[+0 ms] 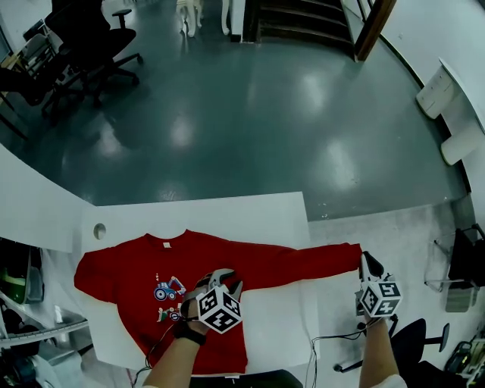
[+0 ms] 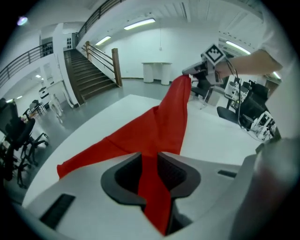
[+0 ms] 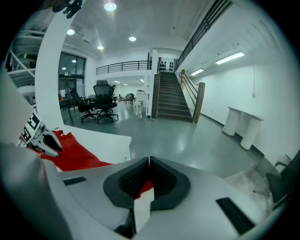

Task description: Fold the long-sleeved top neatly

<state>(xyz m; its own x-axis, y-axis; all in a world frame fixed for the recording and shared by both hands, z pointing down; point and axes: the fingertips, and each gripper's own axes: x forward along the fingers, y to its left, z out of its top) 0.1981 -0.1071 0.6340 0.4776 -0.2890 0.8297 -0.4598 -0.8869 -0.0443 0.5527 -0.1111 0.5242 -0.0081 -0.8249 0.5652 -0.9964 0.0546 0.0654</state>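
A red long-sleeved top (image 1: 129, 265) with a tractor print lies front up on the white table (image 1: 227, 211). My left gripper (image 1: 222, 276) is shut on the cloth near the base of the sleeve; red fabric (image 2: 164, 122) runs up between its jaws (image 2: 149, 164). That sleeve (image 1: 303, 260) stretches right, past the table's edge. My right gripper (image 1: 367, 263) is shut on its cuff, with a bit of red cloth (image 3: 144, 185) between the closed pads (image 3: 148, 164). The right gripper (image 2: 193, 71) also shows at the sleeve's far end in the left gripper view.
The table has a round hole (image 1: 99, 230) at its far left. Beyond lies a shiny grey floor with office chairs (image 1: 91, 42) at the back left and stairs (image 1: 303, 23) at the back. A chair (image 1: 413, 341) stands under my right arm.
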